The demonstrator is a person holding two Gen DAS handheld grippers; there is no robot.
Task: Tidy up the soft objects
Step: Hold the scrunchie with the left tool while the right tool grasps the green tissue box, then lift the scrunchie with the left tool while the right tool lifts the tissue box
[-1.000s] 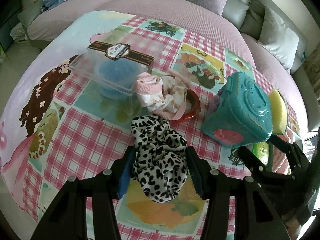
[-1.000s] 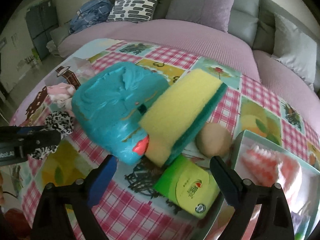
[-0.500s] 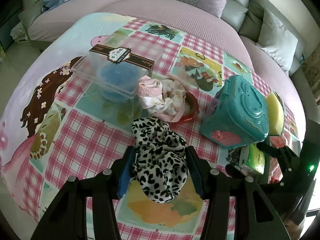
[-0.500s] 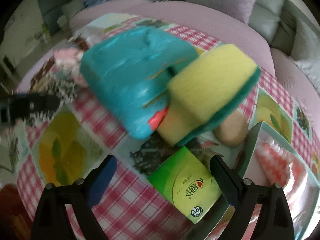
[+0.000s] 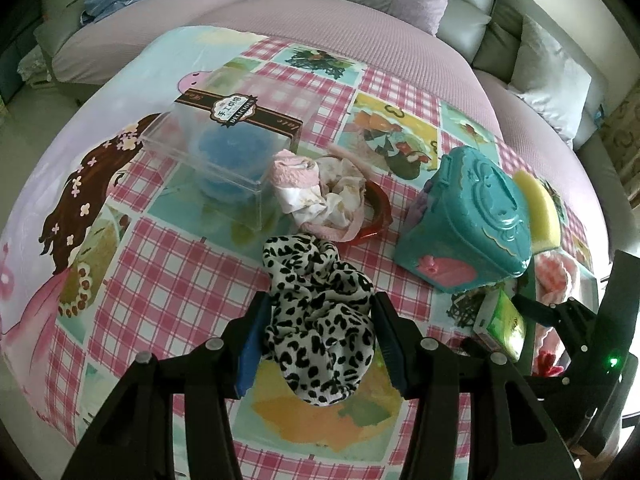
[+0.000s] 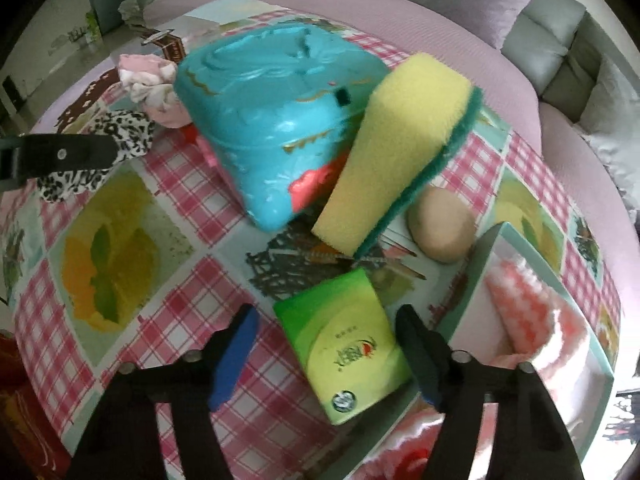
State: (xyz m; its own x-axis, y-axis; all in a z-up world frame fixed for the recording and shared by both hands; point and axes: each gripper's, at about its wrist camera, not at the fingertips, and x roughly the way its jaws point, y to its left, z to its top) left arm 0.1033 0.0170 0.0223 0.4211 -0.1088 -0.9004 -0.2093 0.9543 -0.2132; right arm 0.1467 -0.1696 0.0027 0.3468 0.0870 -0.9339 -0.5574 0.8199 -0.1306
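Here the left gripper (image 5: 318, 334) is clamping the leopard-print scrunchie (image 5: 320, 320) on the patterned cloth (image 5: 168, 280), exactly as a second ago. Just beyond it are lying a pink fabric bundle (image 5: 316, 192) and a clear box (image 5: 224, 152). The right gripper (image 6: 326, 346) is closing, now straddling the green packet (image 6: 348, 344); its pads are not yet pressing. A teal case (image 6: 276, 120), a yellow sponge (image 6: 404, 160) leaning on it, and a beige ball (image 6: 440, 226) are crowding the space ahead.
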